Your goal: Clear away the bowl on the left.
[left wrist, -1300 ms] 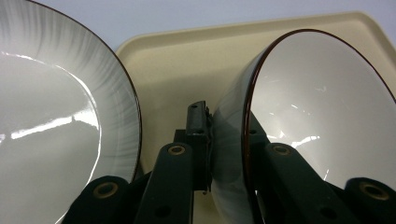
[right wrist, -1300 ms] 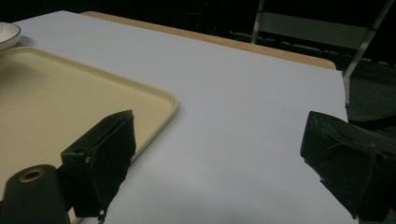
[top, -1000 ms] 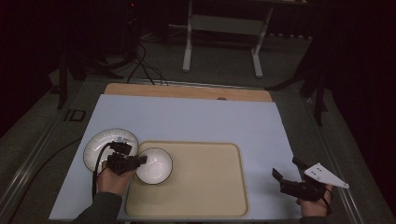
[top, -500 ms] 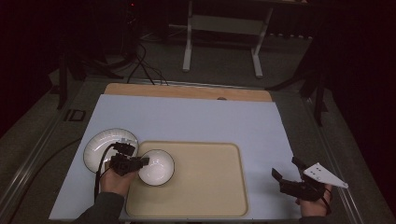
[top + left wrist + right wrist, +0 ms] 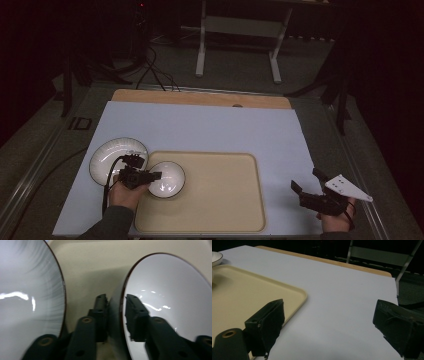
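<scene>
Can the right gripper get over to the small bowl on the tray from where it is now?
Probably yes: the tray lies bare between the right gripper and the small bowl, though the left gripper straddles its near rim.

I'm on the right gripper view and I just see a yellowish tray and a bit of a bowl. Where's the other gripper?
Observer: The left gripper is at the small bowl on the tray's left end, with one jaw inside the rim and one outside.
Operator: Is it squeezing the bowl?
Observer: Its jaws have just been opening. The rim is between them, but the pads look eased off it.
Operator: What's on top of my gripper?
Observer: The right gripper carries a grey three-cornered plate.
</scene>
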A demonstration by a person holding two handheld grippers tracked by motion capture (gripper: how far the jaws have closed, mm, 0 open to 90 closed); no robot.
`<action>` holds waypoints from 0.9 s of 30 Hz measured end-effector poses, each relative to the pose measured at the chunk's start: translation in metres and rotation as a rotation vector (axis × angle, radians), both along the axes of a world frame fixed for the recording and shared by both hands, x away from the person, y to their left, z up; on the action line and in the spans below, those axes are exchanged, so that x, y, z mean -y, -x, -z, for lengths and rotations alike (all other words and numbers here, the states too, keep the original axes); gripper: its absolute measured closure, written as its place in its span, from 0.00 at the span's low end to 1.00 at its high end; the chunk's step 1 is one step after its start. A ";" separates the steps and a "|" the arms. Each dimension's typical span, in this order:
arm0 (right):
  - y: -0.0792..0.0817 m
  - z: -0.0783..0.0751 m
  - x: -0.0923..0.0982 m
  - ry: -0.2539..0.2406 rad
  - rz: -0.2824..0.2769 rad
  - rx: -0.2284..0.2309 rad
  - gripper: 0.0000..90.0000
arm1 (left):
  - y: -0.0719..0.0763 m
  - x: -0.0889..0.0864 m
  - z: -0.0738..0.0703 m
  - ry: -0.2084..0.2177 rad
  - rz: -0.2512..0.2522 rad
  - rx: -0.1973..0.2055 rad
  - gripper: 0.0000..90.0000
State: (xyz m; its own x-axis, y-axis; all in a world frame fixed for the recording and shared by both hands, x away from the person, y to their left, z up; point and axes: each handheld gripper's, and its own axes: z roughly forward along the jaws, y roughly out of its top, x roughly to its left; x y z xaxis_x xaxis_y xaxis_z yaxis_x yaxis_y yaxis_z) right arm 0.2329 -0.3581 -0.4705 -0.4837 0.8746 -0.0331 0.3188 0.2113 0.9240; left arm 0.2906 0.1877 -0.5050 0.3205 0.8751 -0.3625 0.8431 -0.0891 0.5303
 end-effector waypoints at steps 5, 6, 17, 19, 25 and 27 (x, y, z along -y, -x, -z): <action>0.000 0.000 0.000 -0.001 0.002 0.000 0.11 | 0.001 -0.005 -0.003 0.011 -0.032 0.025 0.61; 0.000 0.000 0.001 0.000 0.002 0.001 0.11 | 0.001 -0.006 -0.004 0.016 -0.039 0.028 0.56; 0.000 0.000 0.001 -0.002 0.001 0.001 0.11 | 0.006 -0.026 -0.016 0.093 -0.089 0.139 0.40; 0.000 0.000 0.001 -0.002 0.001 0.001 0.11 | 0.008 -0.031 -0.018 0.114 -0.107 0.168 0.38; 0.000 0.000 0.001 -0.004 -0.001 0.001 0.11 | 0.013 -0.049 -0.027 0.118 -0.172 0.254 0.38; 0.000 0.000 0.001 -0.004 -0.001 0.001 0.11 | 0.016 -0.054 -0.031 0.104 -0.187 0.288 0.38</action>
